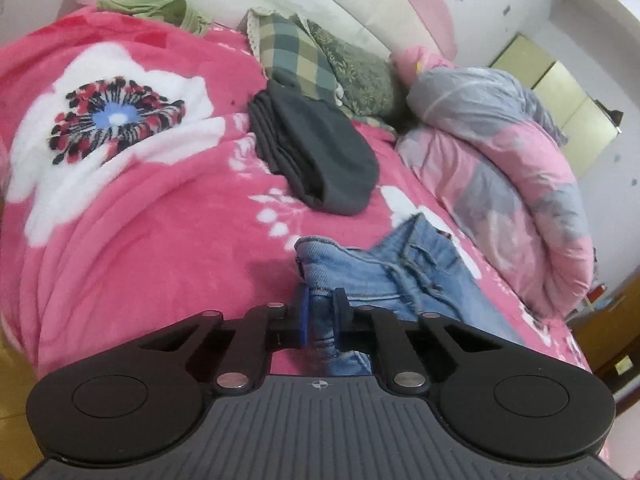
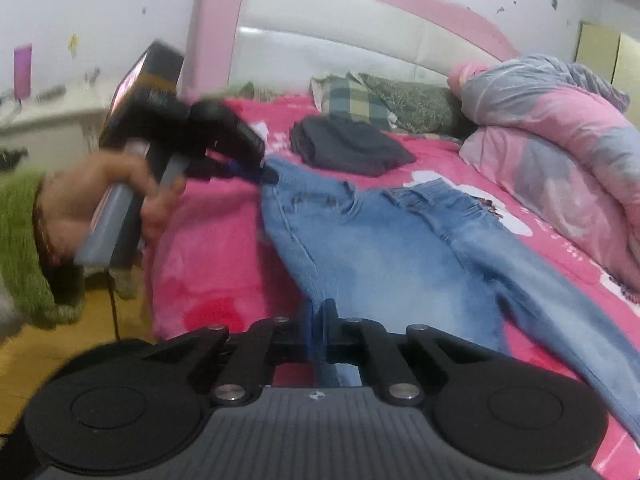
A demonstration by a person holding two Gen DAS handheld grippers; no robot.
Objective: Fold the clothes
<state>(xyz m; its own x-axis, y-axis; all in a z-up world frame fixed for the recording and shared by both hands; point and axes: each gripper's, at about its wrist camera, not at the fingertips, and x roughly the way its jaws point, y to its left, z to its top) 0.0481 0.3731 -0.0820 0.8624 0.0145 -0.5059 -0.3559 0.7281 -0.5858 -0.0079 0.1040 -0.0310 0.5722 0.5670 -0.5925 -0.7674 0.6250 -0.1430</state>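
Note:
Light blue jeans (image 1: 400, 276) (image 2: 400, 248) lie spread on a pink flowered blanket (image 1: 140, 240) (image 2: 208, 248) on the bed. In the left wrist view my left gripper (image 1: 322, 312) is shut on the near corner of the waistband, with denim pinched between the blue pads. The right wrist view shows that same left gripper (image 2: 268, 174) at the jeans' upper left corner, held by a hand (image 2: 112, 196) in a green sleeve. My right gripper (image 2: 320, 320) is shut on the jeans' near edge, lower down the leg; denim shows under its fingers.
A folded dark grey garment (image 1: 320, 152) (image 2: 352, 148) lies beyond the jeans, before a plaid pillow (image 1: 292, 52) (image 2: 352, 100). A bunched pink and grey duvet (image 1: 500, 168) (image 2: 560, 140) fills the right side. A green garment (image 1: 152, 8) lies far left. A white nightstand (image 2: 44, 128) stands beside the bed.

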